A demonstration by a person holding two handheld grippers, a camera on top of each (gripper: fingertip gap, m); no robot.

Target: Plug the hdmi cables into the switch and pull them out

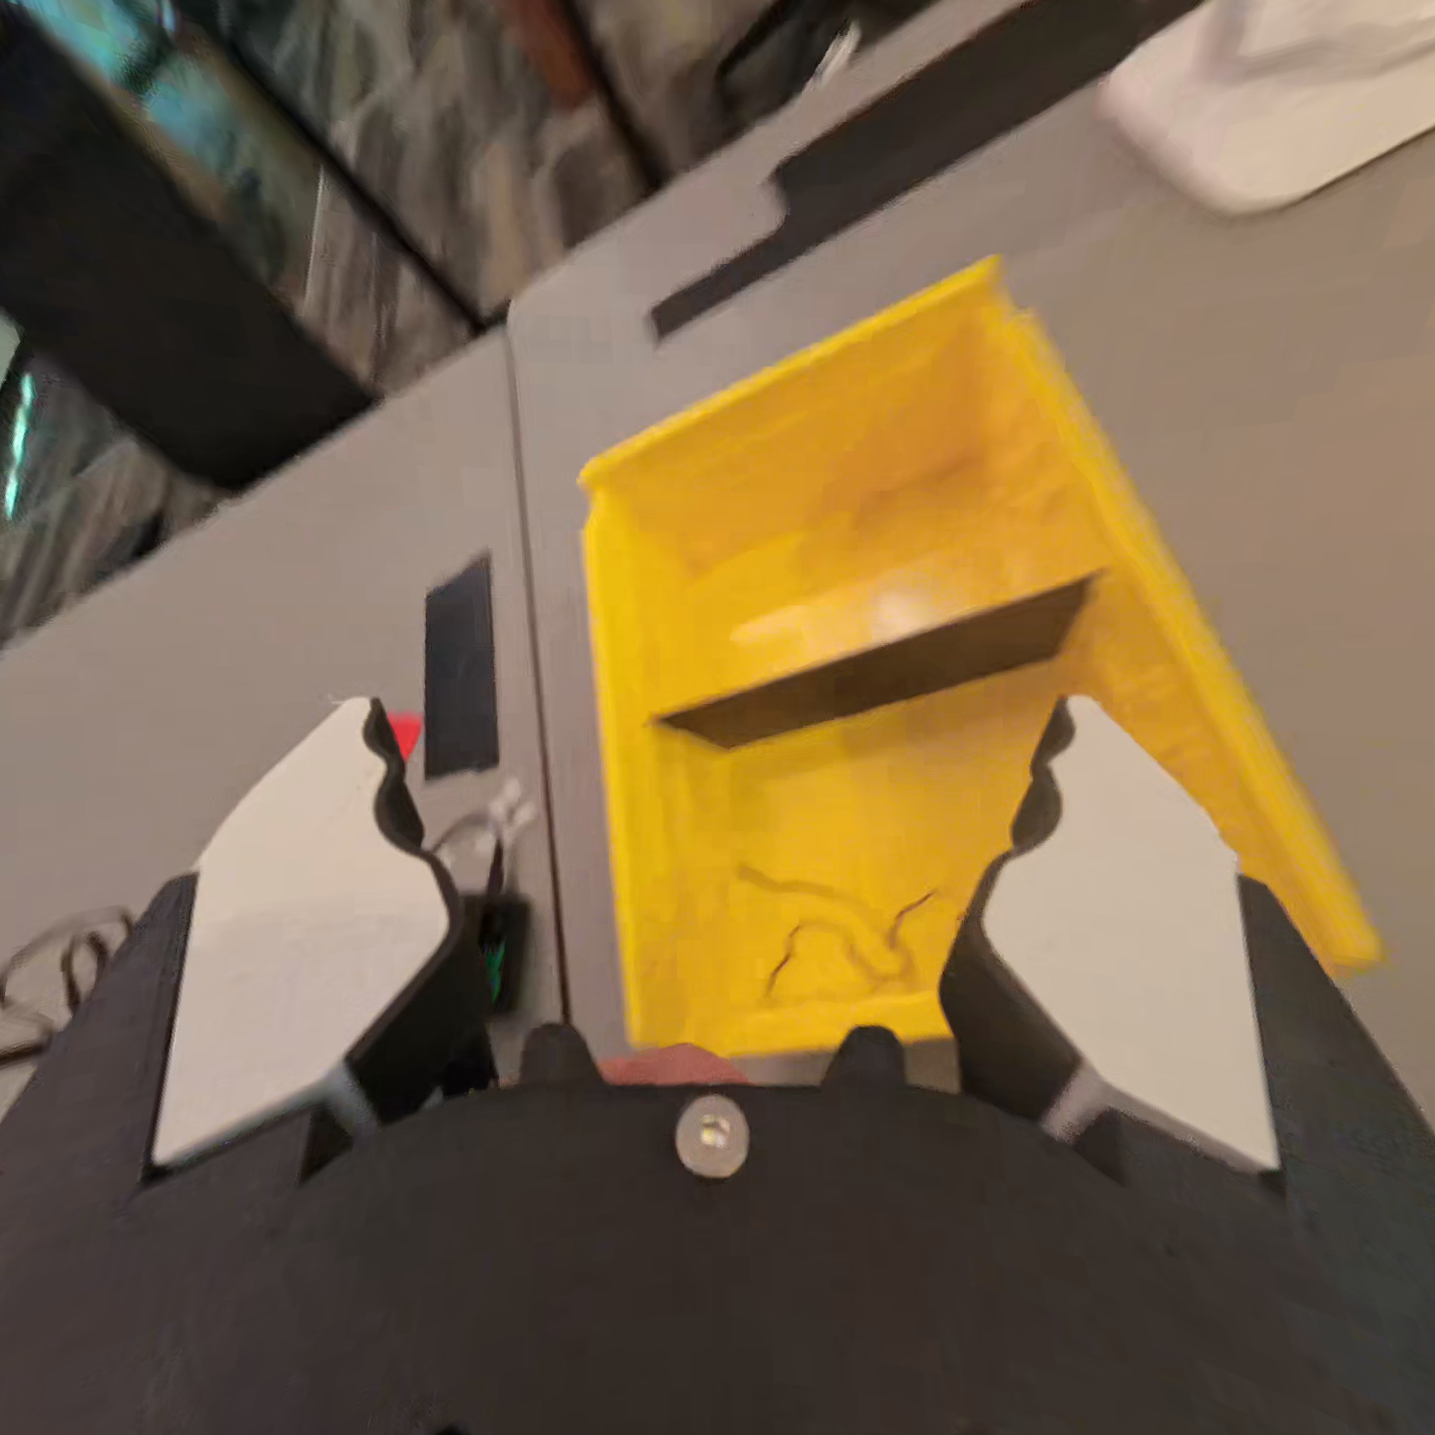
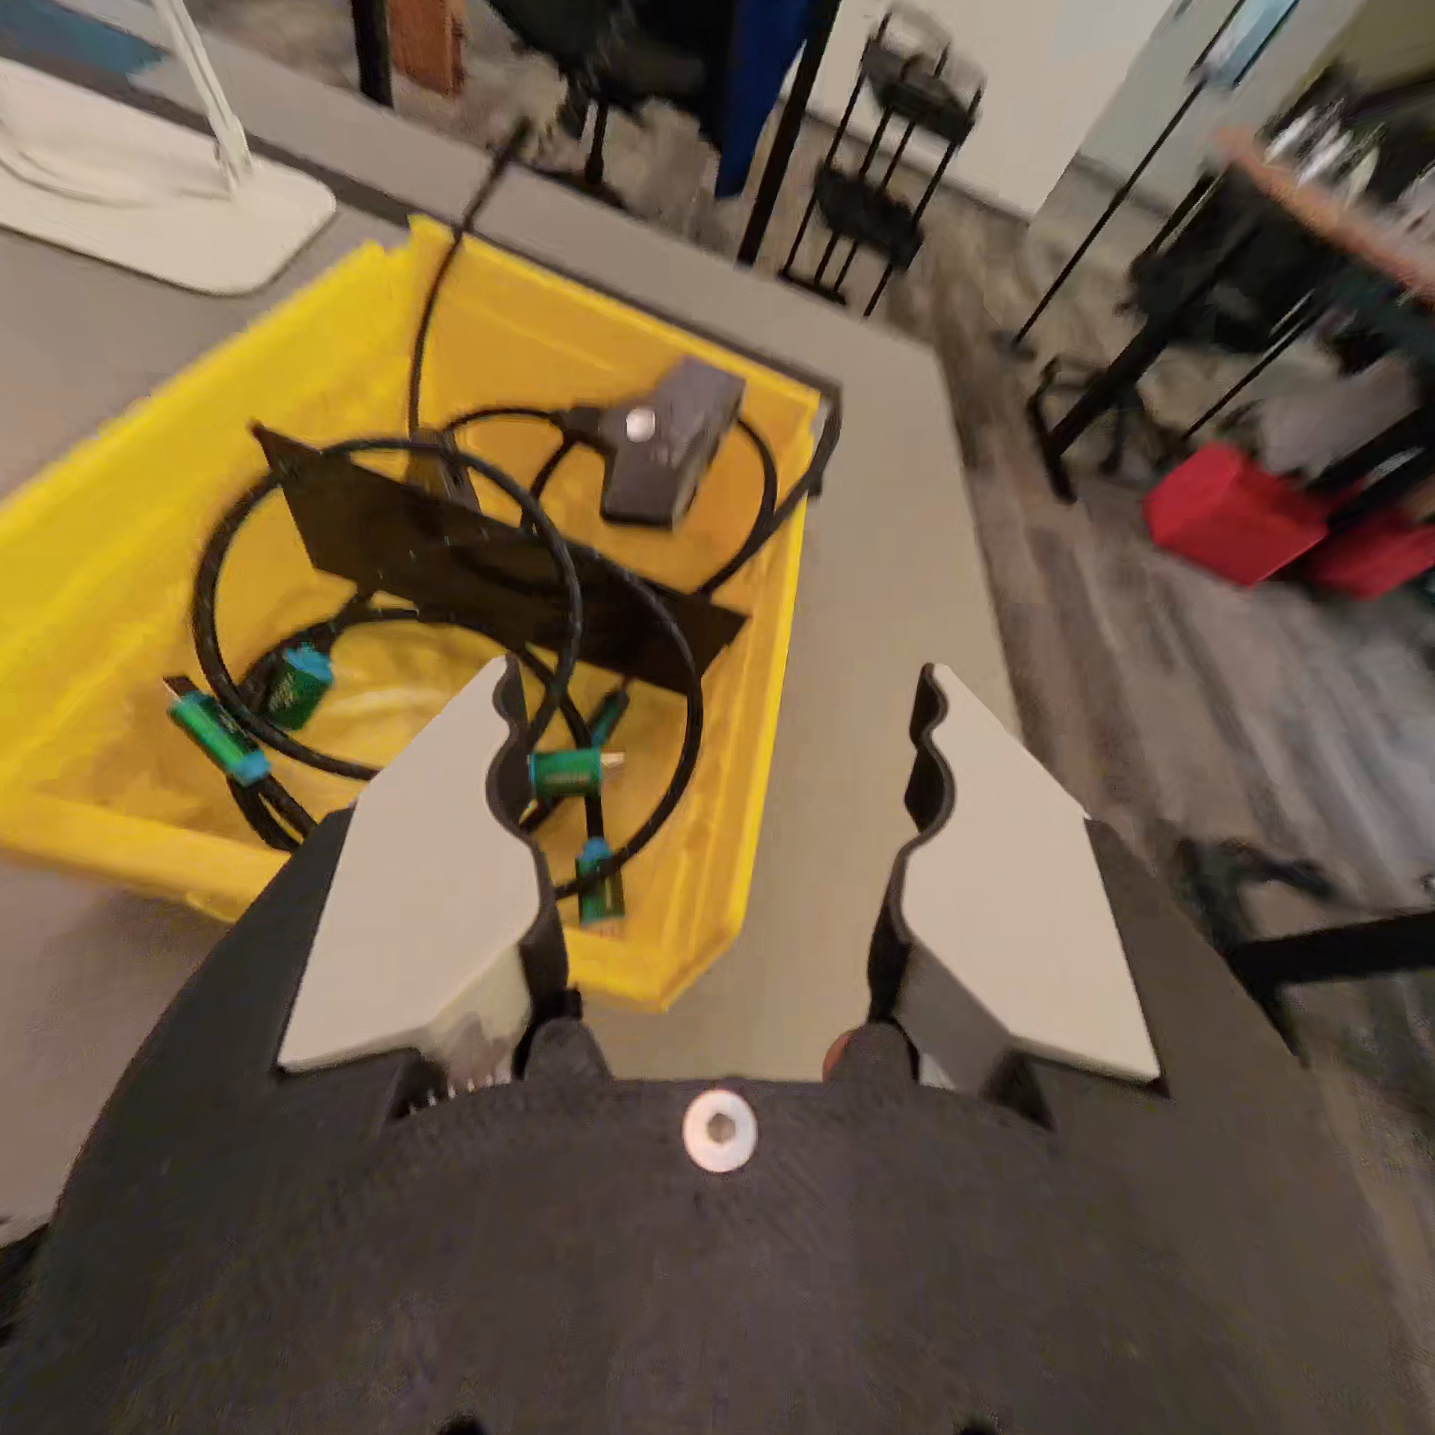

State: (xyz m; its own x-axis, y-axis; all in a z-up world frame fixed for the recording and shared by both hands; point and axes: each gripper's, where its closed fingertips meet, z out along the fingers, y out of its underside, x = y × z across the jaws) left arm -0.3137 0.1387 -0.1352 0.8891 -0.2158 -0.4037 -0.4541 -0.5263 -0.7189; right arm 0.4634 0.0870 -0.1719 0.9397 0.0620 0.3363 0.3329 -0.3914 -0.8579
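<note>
While both claws gaped empty, left gripper (image 1: 718, 730) over a bare yellow bin (image 1: 776, 776), right gripper (image 2: 714, 699) above green-plugged hdmi cables (image 2: 567, 773) beside far-corner switch (image 2: 672, 443); best pinched plug body squarely

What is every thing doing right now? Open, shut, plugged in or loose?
left gripper: open, empty.
right gripper: open, empty.
yellow bin: open top, on the grey table.
switch: in the bin, one cable attached.
green-ended plugs: loose, unplugged.
black divider: standing across the bin.
</note>
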